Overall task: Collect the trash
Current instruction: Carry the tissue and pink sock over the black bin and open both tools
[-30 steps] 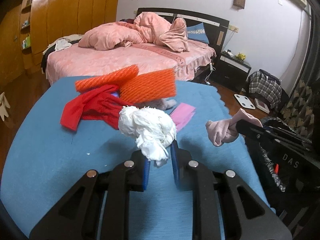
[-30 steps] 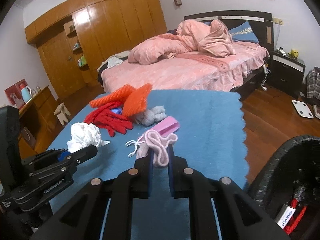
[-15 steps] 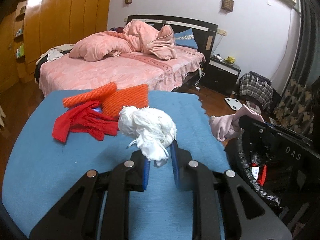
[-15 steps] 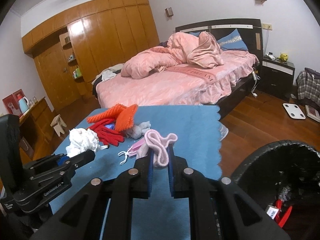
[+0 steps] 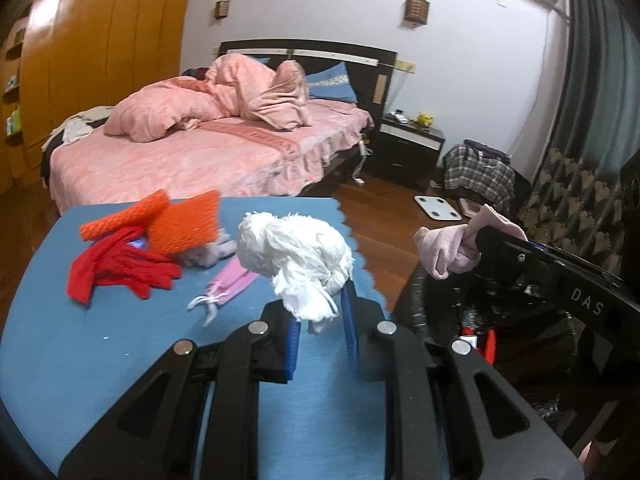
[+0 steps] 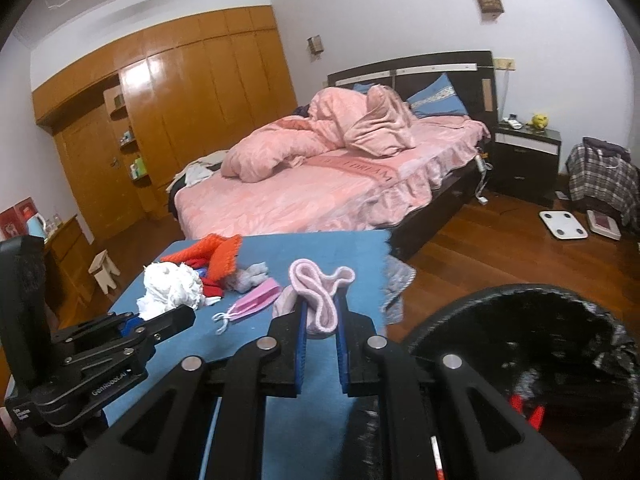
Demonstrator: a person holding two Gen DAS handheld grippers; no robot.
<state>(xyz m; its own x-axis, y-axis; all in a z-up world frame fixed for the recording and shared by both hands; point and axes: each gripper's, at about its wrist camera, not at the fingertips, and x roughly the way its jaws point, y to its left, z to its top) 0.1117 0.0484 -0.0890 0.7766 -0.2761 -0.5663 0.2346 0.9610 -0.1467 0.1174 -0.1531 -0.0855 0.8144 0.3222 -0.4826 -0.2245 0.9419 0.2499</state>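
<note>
**Both hands loaded beside the bin**

We see the left gripper (image 5: 320,334) with its jaws clamped on a white crumpled wad (image 5: 294,254), lifted clear of the blue bench (image 5: 80,352). The wad bulges above the blue pads, with a ragged tail hanging between them. In the right wrist view the same wad (image 6: 170,286) shows at the left, over the near left part of the bench.

The right gripper (image 6: 320,350) has its jaws closed on a pale pink knitted piece (image 6: 320,294), which loops up above the pads. In the left wrist view that piece (image 5: 452,246) hangs at the right, over the rim of the black-lined bin (image 5: 432,312). The bin (image 6: 540,320) stands just right of the bench, with red scraps lying inside.

On the bench lie a red glove (image 5: 120,270), orange foam netting (image 5: 184,224), a pink face mask (image 5: 232,284) and a small grey wad (image 6: 250,276), all towards the far left. Beyond the bench stands a bed (image 5: 180,160) with pink bedding.
</note>
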